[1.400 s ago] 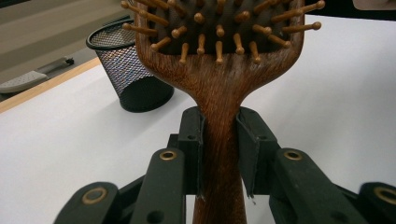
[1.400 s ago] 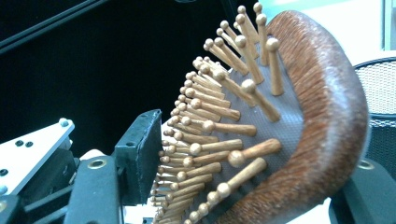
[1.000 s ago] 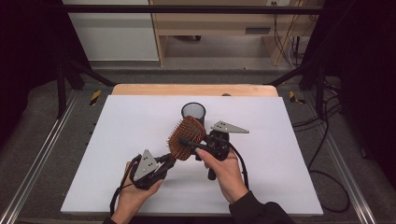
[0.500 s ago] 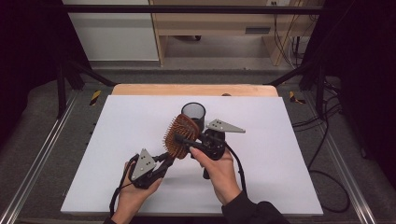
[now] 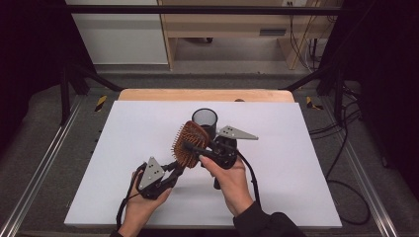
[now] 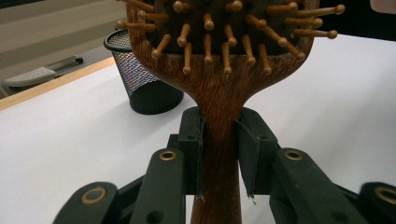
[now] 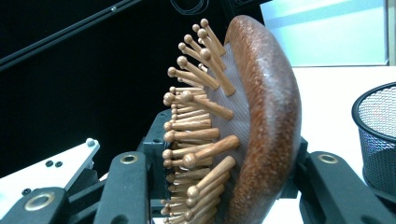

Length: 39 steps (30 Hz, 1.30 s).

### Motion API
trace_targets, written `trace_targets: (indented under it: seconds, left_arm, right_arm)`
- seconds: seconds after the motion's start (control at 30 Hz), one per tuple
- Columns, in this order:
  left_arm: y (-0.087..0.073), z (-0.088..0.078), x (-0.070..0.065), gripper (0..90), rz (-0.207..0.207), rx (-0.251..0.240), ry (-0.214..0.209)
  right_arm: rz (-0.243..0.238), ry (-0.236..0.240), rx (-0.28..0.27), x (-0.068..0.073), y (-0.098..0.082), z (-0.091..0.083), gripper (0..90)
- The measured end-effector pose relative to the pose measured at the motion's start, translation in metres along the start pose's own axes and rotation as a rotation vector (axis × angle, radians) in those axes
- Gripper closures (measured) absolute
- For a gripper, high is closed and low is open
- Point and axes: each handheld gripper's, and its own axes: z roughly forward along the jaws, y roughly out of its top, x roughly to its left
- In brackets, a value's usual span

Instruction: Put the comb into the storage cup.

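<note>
While clamped by its handle in the left tool point(image 6: 219, 140), dark wooden hairbrush point(image 5: 189, 144), round-tipped pegs.

Lab recording bay, white table point(image 5: 296, 148), black curtains point(image 5: 29, 59), trailing cables point(image 5: 346, 148)

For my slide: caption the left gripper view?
Left gripper clamps a brush handle; mesh cup behind.

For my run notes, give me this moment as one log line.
left gripper: shut on hairbrush handle | right gripper: jaws just closing around brush head, contact unclear | mesh cup: upright behind | table: white
</note>
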Motion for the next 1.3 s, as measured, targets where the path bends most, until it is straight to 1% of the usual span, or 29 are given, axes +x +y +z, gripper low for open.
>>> trace_targets:
  seconds: [0.2, 0.27, 0.3, 0.4, 0.5, 0.57, 0.73, 0.83, 0.93, 0.97, 1.0, 1.1, 1.23, 1.3]
  left_arm:
    - [0.000, -0.001, 0.000, 71.6, 0.001, -0.015, 0.012]
    - [0.000, -0.001, 0.001, 69.7, -0.007, -0.024, 0.015]
    - [0.000, -0.001, 0.001, 68.4, -0.011, -0.025, 0.017]
    - [-0.001, -0.002, 0.004, 59.9, -0.022, -0.024, 0.028]
    - [-0.002, -0.006, 0.008, 53.2, -0.031, -0.032, 0.041]
    - [-0.002, -0.009, 0.012, 47.8, -0.048, -0.043, 0.053]
    - [-0.003, -0.020, 0.025, 36.1, -0.098, -0.067, 0.107]
    - [-0.006, -0.028, 0.035, 28.3, -0.122, -0.078, 0.147]
    - [-0.011, -0.038, 0.046, 15.3, -0.167, -0.077, 0.197]
    - [-0.014, -0.042, 0.050, 12.9, -0.180, -0.080, 0.216]
    - [-0.015, -0.044, 0.053, 10.0, -0.188, -0.081, 0.224]
    - [-0.019, -0.053, 0.061, 7.1, -0.215, -0.098, 0.257]
    - [-0.023, -0.062, 0.069, 7.0, -0.231, -0.107, 0.285]
    - [-0.025, -0.066, 0.072, 7.0, -0.243, -0.112, 0.291]
  right_arm:
    - [0.022, 0.002, -0.008, -0.002, 0.001, -0.001, 52.4]
    - [0.025, -0.005, -0.012, -0.003, 0.001, -0.001, 52.5]
    - [0.026, -0.015, -0.015, -0.003, 0.002, -0.002, 52.5]
    - [0.035, -0.030, -0.029, -0.007, 0.004, -0.005, 52.5]
    - [0.043, -0.050, -0.053, -0.016, 0.009, -0.012, 52.5]
    - [0.049, -0.068, -0.061, -0.022, 0.012, -0.018, 52.5]
    - [0.063, -0.108, -0.084, -0.040, 0.018, -0.032, 52.5]
    - [0.068, -0.131, -0.095, -0.049, 0.021, -0.041, 52.4]
    - [0.068, -0.152, -0.100, -0.057, 0.025, -0.051, 52.3]
    - [0.067, -0.161, -0.100, -0.060, 0.026, -0.054, 52.3]
    - [0.065, -0.169, -0.103, -0.063, 0.027, -0.058, 52.3]
    - [0.066, -0.187, -0.107, -0.069, 0.030, -0.066, 52.3]
    - [0.067, -0.211, -0.113, -0.076, 0.033, -0.076, 52.3]
    - [0.067, -0.221, -0.114, -0.079, 0.035, -0.080, 52.3]
